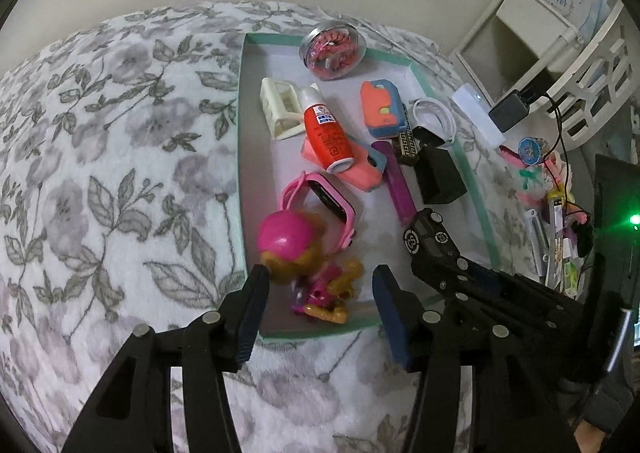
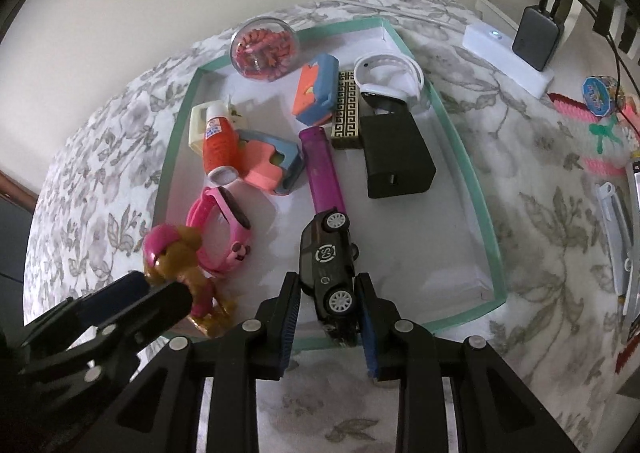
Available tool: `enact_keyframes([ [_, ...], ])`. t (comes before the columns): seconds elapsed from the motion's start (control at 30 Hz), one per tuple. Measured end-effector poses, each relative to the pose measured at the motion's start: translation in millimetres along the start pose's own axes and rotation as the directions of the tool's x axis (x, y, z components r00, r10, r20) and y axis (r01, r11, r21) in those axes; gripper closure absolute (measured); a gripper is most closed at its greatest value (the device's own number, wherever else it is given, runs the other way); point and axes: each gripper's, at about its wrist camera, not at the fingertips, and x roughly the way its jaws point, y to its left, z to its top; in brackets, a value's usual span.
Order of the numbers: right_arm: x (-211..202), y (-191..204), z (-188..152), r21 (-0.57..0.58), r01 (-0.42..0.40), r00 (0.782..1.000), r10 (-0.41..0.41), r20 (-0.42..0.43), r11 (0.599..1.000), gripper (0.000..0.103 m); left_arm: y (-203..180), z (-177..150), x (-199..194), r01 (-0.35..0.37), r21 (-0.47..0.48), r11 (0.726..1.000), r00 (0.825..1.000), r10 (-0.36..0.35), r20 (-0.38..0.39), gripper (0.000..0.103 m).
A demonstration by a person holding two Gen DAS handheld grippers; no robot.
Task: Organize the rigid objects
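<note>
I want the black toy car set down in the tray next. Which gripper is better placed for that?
Right: the right gripper already clamps the black toy car above the tray.

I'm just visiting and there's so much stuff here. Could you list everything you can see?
tray: one, teal-rimmed, on the floral blanket
toy car: one, black, near end of the tray
puppy figure: one, pink helmet, tray's near-left corner
kids' watch: one, pink, beside the figure
tube: one, purple, mid-tray
bottle: one, orange, on a coral case
charger block: one, black, right side of the tray
round clear case: one, red contents, far rim
power bank: one, dark, off the tray, far right
left claw: one, black, open around the figure
right claw: one, black, closed on the toy car
</note>
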Motion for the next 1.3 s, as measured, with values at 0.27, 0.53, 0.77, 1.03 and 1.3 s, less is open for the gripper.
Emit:
enact_keyframes([
  [0.27,-6.5,3.3,-10.5,-0.023,0.020,1.000,-0.020,0.002,1.000,0.060,8.0,-9.8,-21.0,-0.110,0.002,0.994,0.992,0.110,0.058,0.040],
  [0.53,-25.7,7.6,-25.0,-0.041,0.021,0.999,-0.020,0.039,0.999,0.035,12.0,-23.4,-47.0,-0.178,0.011,0.984,0.976,0.175,0.131,0.035],
  [0.77,-37.0,16.4,-39.5,-0.088,0.042,0.997,-0.037,0.062,0.995,0.020,13.3,-38.2,-61.9,-0.251,0.020,0.968,0.959,0.246,0.143,0.035],
  [1.03,-46.6,26.3,-54.2,-0.130,0.044,0.997,-0.035,0.074,0.990,0.012,16.1,-56.6,-76.9,-0.288,0.024,0.957,0.946,0.281,0.163,0.034],
  [1.3,-62.8,32.0,-66.0,-0.144,0.042,0.992,-0.025,0.121,0.989,0.001,18.2,-67.7,-86.2,-0.310,0.011,0.951,0.936,0.303,0.177,0.034],
])
